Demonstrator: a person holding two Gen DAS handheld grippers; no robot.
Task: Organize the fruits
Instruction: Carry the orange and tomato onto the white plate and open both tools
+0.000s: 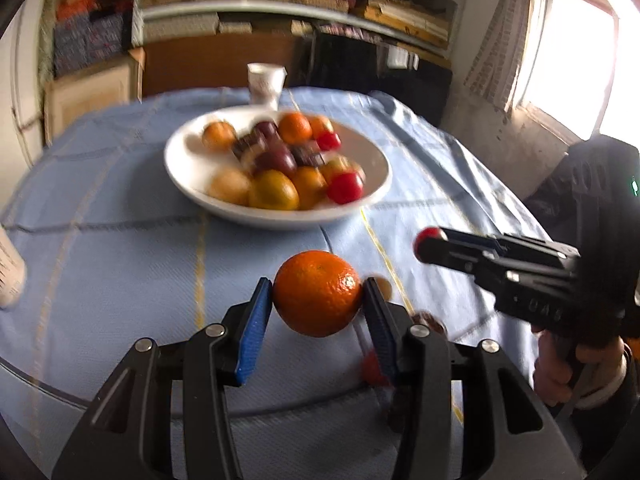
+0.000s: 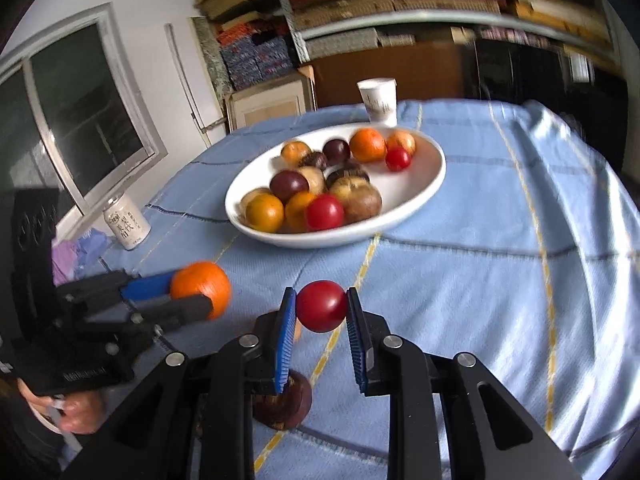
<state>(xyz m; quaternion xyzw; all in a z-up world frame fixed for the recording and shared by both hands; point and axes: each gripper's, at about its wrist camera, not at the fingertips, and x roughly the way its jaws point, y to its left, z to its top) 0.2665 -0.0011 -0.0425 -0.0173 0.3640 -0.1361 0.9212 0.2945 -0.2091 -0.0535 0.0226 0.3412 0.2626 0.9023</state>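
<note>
My left gripper [image 1: 318, 294] is shut on an orange mandarin [image 1: 318, 293], held above the blue tablecloth. The same mandarin [image 2: 202, 286] shows at the left of the right wrist view, in the left gripper [image 2: 192, 292]. A small red tomato [image 2: 322, 306] is pinched between the blue pads of my right gripper [image 2: 321, 307], which is shut on it. In the left wrist view the right gripper [image 1: 430, 242] comes in from the right with the tomato [image 1: 425, 238] at its tip. Beyond both stands a white bowl [image 1: 372, 152] [image 2: 430, 178] with several mandarins, tomatoes and dark fruits.
A white paper cup [image 1: 265, 84] [image 2: 379, 100] stands behind the bowl. A white can [image 2: 126, 220] sits at the table's left. A brown fruit [image 2: 286, 404] lies on the cloth under my right gripper. Small fruits [image 1: 430, 320] lie beneath the left one. Hands [image 1: 560, 368] hold the handles.
</note>
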